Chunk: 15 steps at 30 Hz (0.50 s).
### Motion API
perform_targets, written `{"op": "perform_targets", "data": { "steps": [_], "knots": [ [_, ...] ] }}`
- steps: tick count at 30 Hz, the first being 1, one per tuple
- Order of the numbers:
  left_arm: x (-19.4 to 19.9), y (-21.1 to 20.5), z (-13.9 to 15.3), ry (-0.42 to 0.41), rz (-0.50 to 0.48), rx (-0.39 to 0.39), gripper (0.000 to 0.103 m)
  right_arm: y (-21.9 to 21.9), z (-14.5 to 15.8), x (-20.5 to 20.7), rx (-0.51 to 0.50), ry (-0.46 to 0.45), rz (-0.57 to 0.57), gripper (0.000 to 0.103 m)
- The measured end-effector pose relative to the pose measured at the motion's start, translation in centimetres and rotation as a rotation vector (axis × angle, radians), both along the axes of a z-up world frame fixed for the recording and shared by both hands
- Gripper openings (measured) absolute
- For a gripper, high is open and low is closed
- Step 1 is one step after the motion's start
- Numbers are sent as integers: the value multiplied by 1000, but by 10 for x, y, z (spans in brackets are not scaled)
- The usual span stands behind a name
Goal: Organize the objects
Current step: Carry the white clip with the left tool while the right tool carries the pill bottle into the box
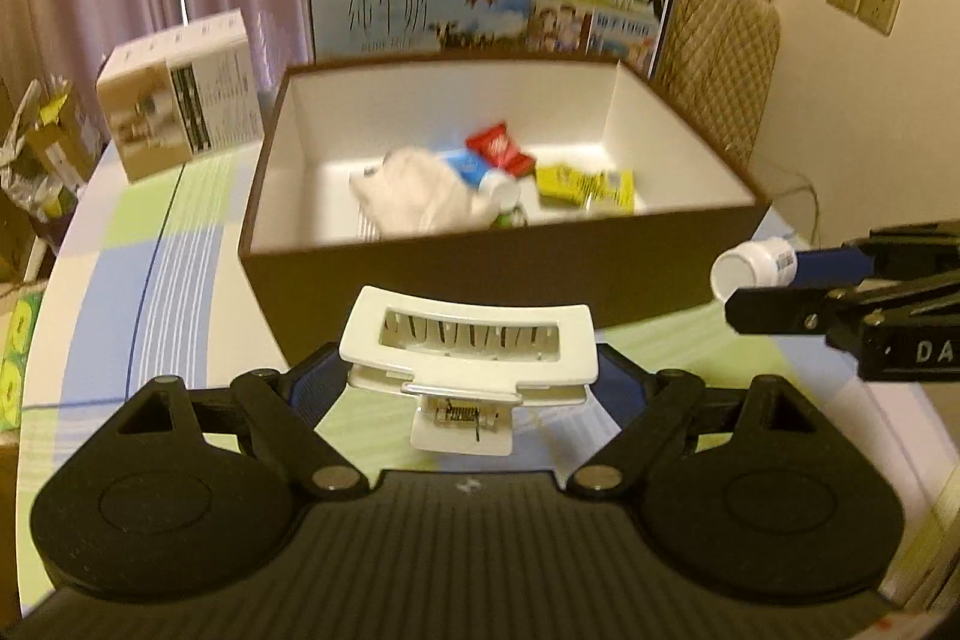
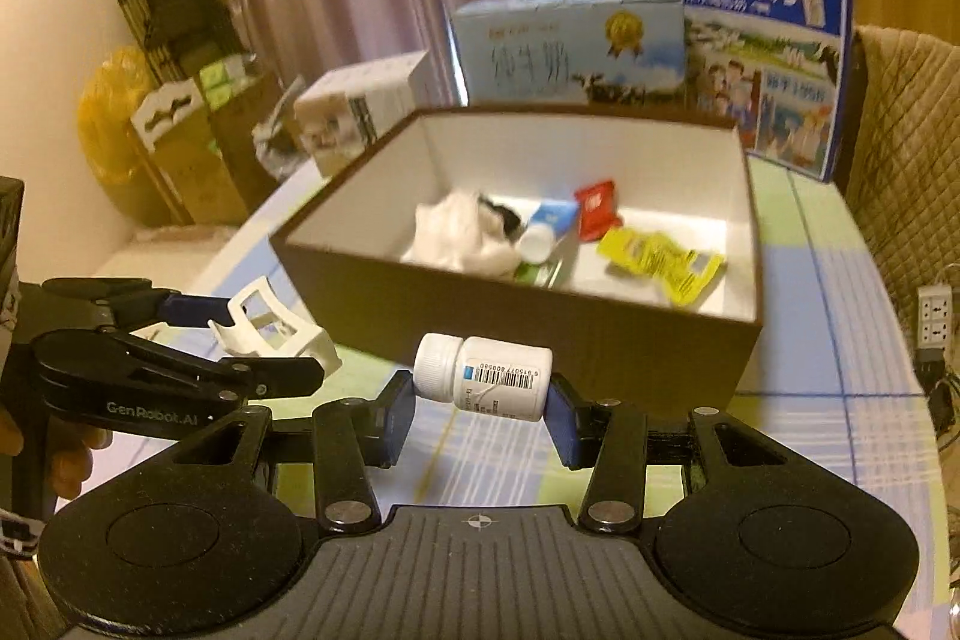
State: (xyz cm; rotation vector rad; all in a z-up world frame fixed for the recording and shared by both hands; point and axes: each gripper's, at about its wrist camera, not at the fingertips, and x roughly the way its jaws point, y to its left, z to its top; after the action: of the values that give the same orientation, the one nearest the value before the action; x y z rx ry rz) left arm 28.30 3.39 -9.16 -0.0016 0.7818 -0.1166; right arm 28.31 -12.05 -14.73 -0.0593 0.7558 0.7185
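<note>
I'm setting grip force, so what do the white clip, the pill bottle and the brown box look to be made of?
White clip: looks like hard glossy plastic, moulded with slotted teeth; a small metal spring part shows at its hinge. Pill bottle: probably smooth white plastic, with a ribbed cap and a paper barcode label. Brown box: likely rigid cardboard, matte brown outside, white inside, with straight thin walls.

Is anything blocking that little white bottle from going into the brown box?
Only the box's near wall, which lies between it and the pill bottle held in the right tongs. The bottle must clear the rim; bare floor shows inside near the yellow packet.
</note>
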Motion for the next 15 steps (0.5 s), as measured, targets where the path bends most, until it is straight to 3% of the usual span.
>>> {"op": "perform_targets", "data": {
  "steps": [15],
  "knots": [
    [33, -4, 24, -44, 26, -5, 85, -6, 19, 39, 18, -51, -105, 43]
  ]
}}
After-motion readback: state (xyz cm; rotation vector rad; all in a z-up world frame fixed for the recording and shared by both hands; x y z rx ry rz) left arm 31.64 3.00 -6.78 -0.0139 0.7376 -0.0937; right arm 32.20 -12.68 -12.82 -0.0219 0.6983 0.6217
